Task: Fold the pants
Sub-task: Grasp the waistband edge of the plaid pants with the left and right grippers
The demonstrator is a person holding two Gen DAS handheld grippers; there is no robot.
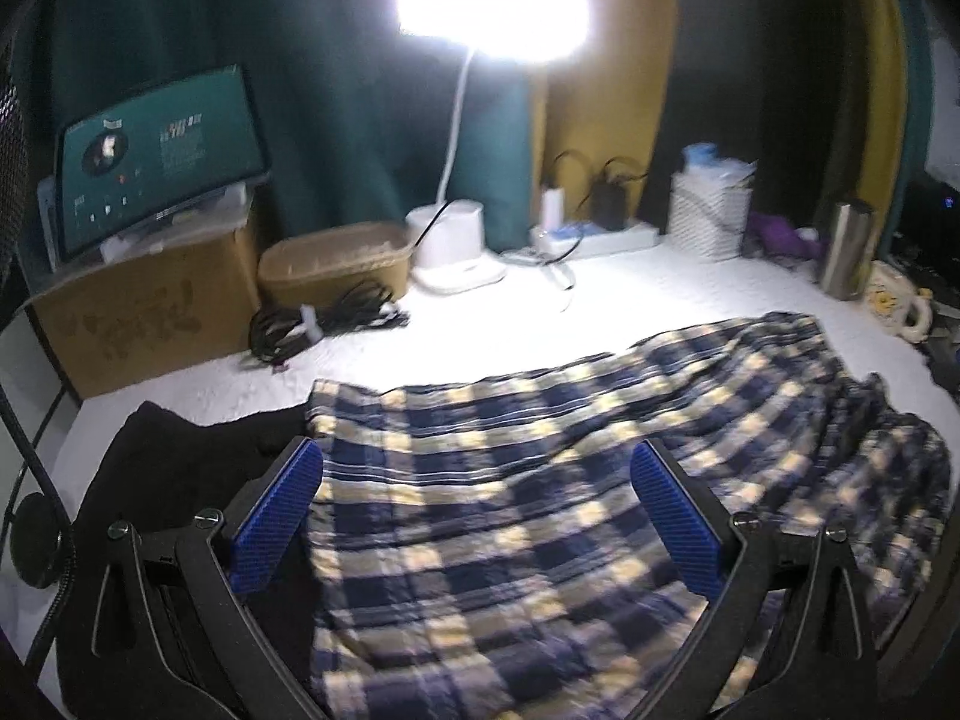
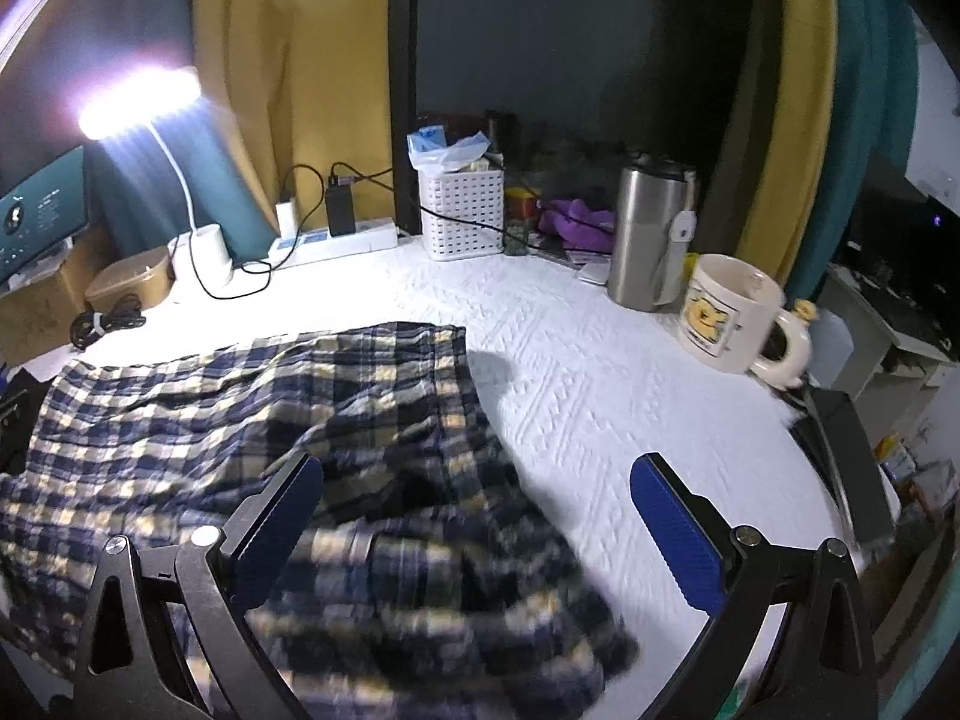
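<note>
**Plaid pants spread out, folding barely begun**

My left gripper (image 1: 477,510) is spread wide and empty over the plaid pants (image 1: 510,480); my right gripper (image 2: 477,522) is likewise released, above their rumpled right end (image 2: 420,540). The pants lie across the near half of the white tabletop (image 2: 600,390), roughly flattened on the left and bunched on the right. I judge no clean fold is made yet. Farther off, the mug (image 2: 729,315) carries a cartoon picture; the cardboard box (image 1: 144,312) has print I can't read.
</note>
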